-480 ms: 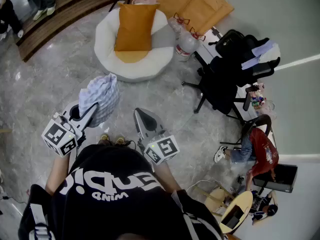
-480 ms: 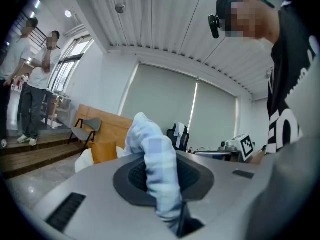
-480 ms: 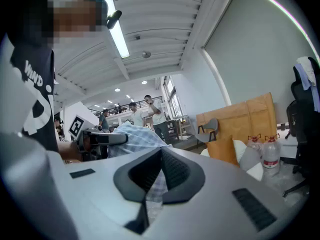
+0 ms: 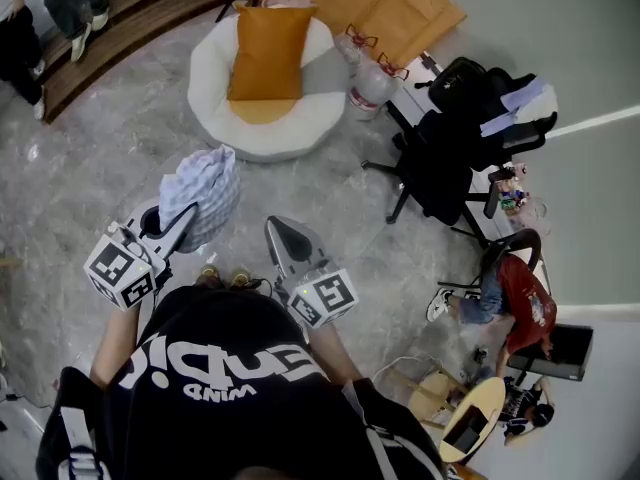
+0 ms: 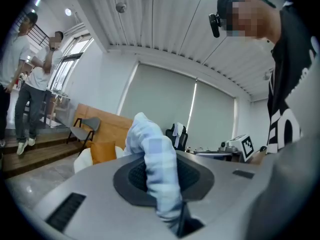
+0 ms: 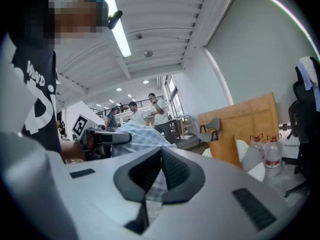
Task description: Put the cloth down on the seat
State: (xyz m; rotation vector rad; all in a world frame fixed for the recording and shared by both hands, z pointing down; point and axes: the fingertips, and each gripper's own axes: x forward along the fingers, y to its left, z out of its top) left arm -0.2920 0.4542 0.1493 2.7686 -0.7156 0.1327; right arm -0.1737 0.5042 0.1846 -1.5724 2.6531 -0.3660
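Observation:
A pale blue checked cloth (image 4: pixel 202 196) hangs bunched from my left gripper (image 4: pixel 188 218), which is shut on it in front of my body. In the left gripper view the cloth (image 5: pixel 150 144) rises out between the jaws of that gripper (image 5: pixel 165 181). My right gripper (image 4: pixel 278 232) is beside it to the right, apart from the cloth, its jaws together with nothing held (image 6: pixel 161 156). From there the cloth (image 6: pixel 137 134) shows to the left. The seat (image 4: pixel 300 118), a round white pouf with an orange cushion (image 4: pixel 268 53), stands on the floor ahead, beyond both grippers.
Two water bottles (image 4: pixel 372 88) stand right of the seat, with a wooden board (image 4: pixel 385 3) behind. A black office chair (image 4: pixel 450 143) stands further right. A seated person in red (image 4: pixel 522 306) and a small round table (image 4: pixel 470 418) are at lower right. People stand on the steps (image 4: pixel 70 8) at top left.
Both grippers and the cloth stand as before. The people at the top left have shifted a little.

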